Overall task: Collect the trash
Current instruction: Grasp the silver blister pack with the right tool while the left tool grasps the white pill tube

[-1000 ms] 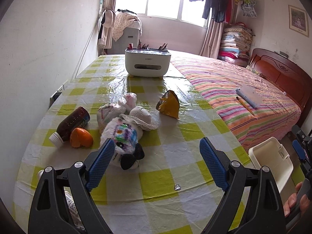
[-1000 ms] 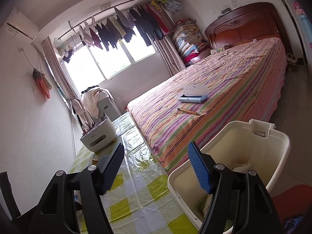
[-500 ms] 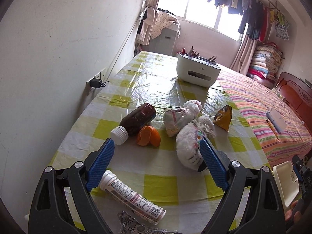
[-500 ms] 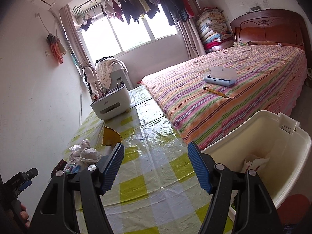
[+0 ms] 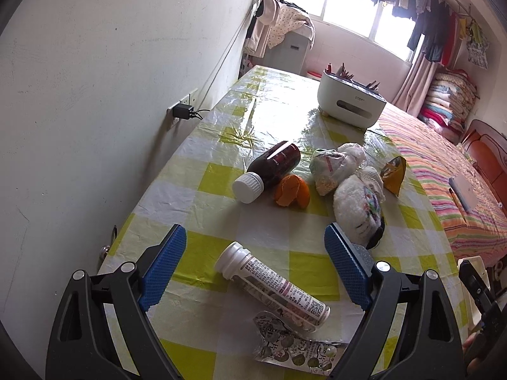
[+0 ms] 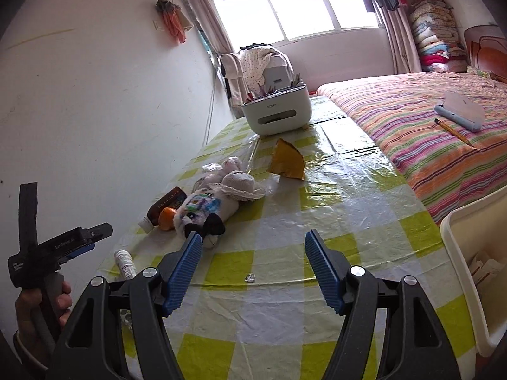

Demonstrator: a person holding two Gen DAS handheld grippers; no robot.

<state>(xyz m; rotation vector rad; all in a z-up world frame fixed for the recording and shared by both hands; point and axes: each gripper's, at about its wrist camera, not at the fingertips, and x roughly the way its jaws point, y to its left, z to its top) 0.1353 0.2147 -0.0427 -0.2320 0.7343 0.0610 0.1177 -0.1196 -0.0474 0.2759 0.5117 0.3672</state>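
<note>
Trash lies scattered on the counter (image 5: 279,107) w/ yellow-checked cover: white tube (image 5: 272,286) w/ printed label lies on its side between the left tool (image 5: 255,269) fingers, not touched; crumpled wrapper (image 5: 294,346) just beside it at the near edge. Further back, brown bottle (image 5: 269,171) on its side touching orange peel (image 5: 291,191), then a bagged wad (image 5: 332,167), a plush toy (image 5: 358,209) and a yellow packet (image 5: 394,175). Left tool wide open, empty. Right tool (image 6: 253,272) also open, nothing in it, hovering over bare checks near a small foil scrap (image 6: 250,278). White bin (image 6: 469,272) sits off the counter's right edge, beside the striped bed (image 6: 427,126). Grey-white box (image 6: 275,112) at the far end
</note>
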